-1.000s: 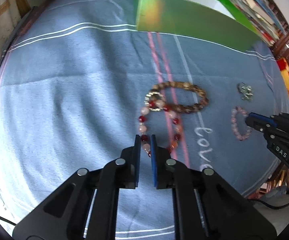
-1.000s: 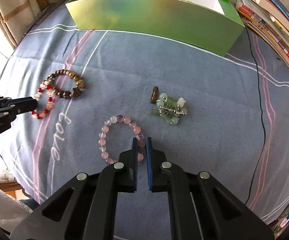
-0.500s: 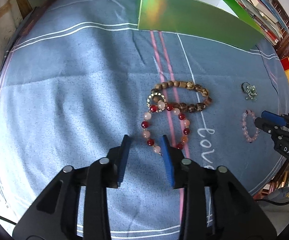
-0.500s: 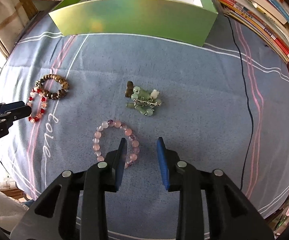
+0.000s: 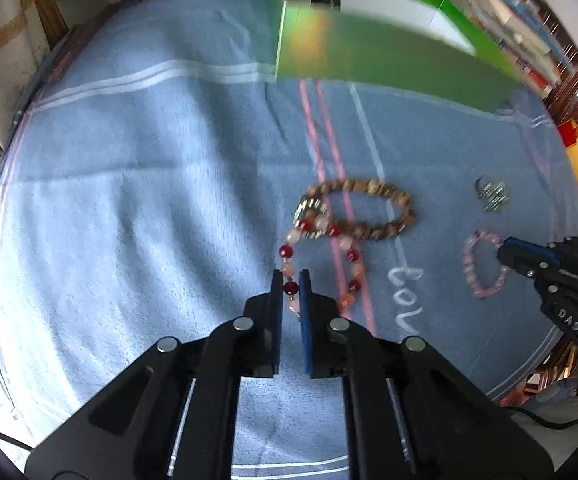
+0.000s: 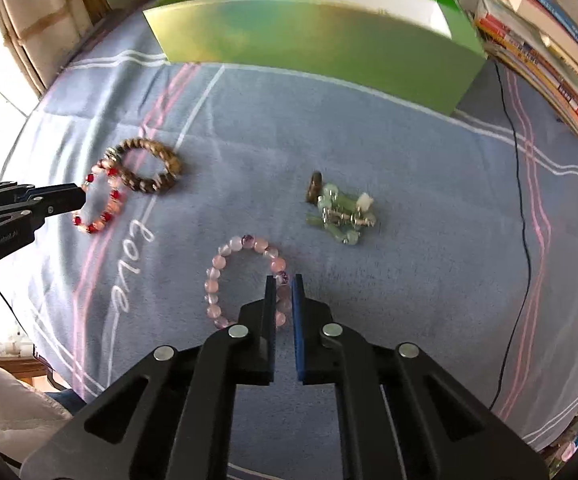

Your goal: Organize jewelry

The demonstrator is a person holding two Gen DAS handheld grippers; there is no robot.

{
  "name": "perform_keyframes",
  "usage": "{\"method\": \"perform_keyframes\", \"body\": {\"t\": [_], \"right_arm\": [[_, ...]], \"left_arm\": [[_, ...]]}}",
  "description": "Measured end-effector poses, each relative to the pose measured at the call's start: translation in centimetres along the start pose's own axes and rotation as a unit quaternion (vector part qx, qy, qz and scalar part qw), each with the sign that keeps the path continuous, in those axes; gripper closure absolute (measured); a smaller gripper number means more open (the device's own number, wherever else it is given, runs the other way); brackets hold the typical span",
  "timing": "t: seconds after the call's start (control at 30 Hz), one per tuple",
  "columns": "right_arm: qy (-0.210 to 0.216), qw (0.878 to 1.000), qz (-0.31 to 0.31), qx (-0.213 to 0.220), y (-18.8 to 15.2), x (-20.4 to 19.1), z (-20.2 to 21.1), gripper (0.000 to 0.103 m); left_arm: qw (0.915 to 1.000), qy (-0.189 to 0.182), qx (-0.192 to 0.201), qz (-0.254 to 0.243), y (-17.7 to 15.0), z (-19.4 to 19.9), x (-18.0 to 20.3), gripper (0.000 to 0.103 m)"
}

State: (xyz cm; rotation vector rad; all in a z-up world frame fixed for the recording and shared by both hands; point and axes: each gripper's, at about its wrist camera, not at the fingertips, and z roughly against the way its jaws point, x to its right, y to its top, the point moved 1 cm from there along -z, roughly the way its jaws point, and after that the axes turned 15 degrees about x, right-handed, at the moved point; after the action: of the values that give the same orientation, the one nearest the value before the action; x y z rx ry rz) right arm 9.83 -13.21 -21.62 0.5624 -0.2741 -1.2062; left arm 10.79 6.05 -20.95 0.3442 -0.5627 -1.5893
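Observation:
My left gripper (image 5: 290, 276) is shut on the near side of the red and pink bead bracelet (image 5: 353, 256), which lies on the blue cloth and overlaps a brown bead bracelet (image 5: 369, 192). My right gripper (image 6: 283, 280) is shut on the right side of the pale pink bead bracelet (image 6: 217, 272). A cluster of green bead and silver jewelry (image 6: 339, 212) lies beyond it. The right gripper also shows in the left wrist view (image 5: 503, 244), and the left gripper shows in the right wrist view (image 6: 81, 196).
An open green box (image 6: 309, 40) stands at the far edge of the blue cloth (image 5: 149, 200). Books (image 6: 549, 40) are stacked along the right side and behind. A black cable (image 6: 523, 220) runs across the cloth at right.
Both grippers were open half a second ago. Both have closed, the left on the red and pink bracelet, the right on the pale pink bracelet.

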Motion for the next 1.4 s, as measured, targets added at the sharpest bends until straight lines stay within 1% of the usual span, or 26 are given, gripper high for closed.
{"method": "perform_keyframes", "body": {"t": [0.07,0.2,0.27,0.3,0.33,0.37,0.43,0.57,0.63,0.7,0.8,0.87,0.93,1.03,1.1,1.2,1.3,1.4], "right_arm": [[0.005,1.000,-0.003,0.016,1.1,0.5,1.7,0.095],[0.006,0.999,0.004,0.054,3.2,-0.1,4.2,0.095],[0.006,0.997,0.005,0.075,4.3,-0.3,5.5,0.095],[0.007,0.996,0.005,0.083,4.6,-0.4,5.8,0.095],[0.010,0.996,0.006,0.088,5.2,0.4,6.1,0.095],[0.012,0.995,0.007,0.094,5.5,0.2,6.4,0.095],[0.013,0.995,0.009,0.094,5.9,0.7,7.0,0.095],[0.009,0.997,0.008,0.080,5.5,0.8,6.1,0.095],[0.006,0.996,0.007,0.086,5.7,0.9,6.3,0.095],[0.001,0.995,0.006,0.099,6.5,1.5,7.0,0.095],[-0.005,0.992,0.001,0.126,8.6,2.6,7.9,0.095],[-0.014,0.988,0.000,0.153,10.7,3.6,8.8,0.095],[-0.019,0.985,-0.003,0.170,12.2,4.3,9.1,0.095],[-0.028,0.981,-0.003,0.193,14.8,5.5,8.9,0.095],[-0.034,0.980,-0.005,0.196,16.1,6.0,7.9,0.095],[-0.028,0.983,-0.021,0.182,17.3,6.6,5.4,0.095],[-0.022,0.986,-0.024,0.164,17.9,6.4,2.9,0.095],[-0.018,0.989,-0.022,0.147,18.3,6.0,0.6,0.095]], "left_arm": [[0.9999,-0.002,0.013,-0.001,0.7,1.0,0.3,0.095],[0.9985,-0.018,0.051,-0.007,3.1,3.8,1.5,0.095],[0.9975,-0.023,0.065,-0.015,3.8,5.2,1.5,0.095],[0.9967,-0.026,0.074,-0.020,4.3,5.9,1.9,0.095],[0.9961,-0.029,0.080,-0.024,4.5,6.5,2.0,0.095],[0.9954,-0.034,0.085,-0.027,4.7,7.1,2.2,0.095],[0.9949,-0.038,0.087,-0.032,4.9,7.5,2.4,0.095],[0.9953,-0.043,0.079,-0.037,4.9,6.9,3.1,0.095],[0.9949,-0.044,0.081,-0.040,5.2,6.9,3.5,0.095],[0.9938,-0.048,0.091,-0.043,6.3,7.1,3.8,0.095],[0.9912,-0.056,0.111,-0.045,8.4,7.8,4.2,0.095],[0.9888,-0.065,0.127,-0.042,10.5,8.1,4.5,0.095],[0.9861,-0.076,0.143,-0.039,12.7,8.2,4.9,0.095],[0.9830,-0.078,0.160,-0.044,15.5,7.5,5.6,0.095],[0.9828,-0.080,0.161,-0.042,17.1,6.2,5.9,0.095],[0.9860,-0.071,0.145,-0.041,18.6,2.9,6.2,0.095],[0.9899,-0.060,0.122,-0.040,19.0,-0.1,6.2,0.095],[0.9923,-0.053,0.106,-0.037,19.0,-2.2,6.1,0.095]]}}
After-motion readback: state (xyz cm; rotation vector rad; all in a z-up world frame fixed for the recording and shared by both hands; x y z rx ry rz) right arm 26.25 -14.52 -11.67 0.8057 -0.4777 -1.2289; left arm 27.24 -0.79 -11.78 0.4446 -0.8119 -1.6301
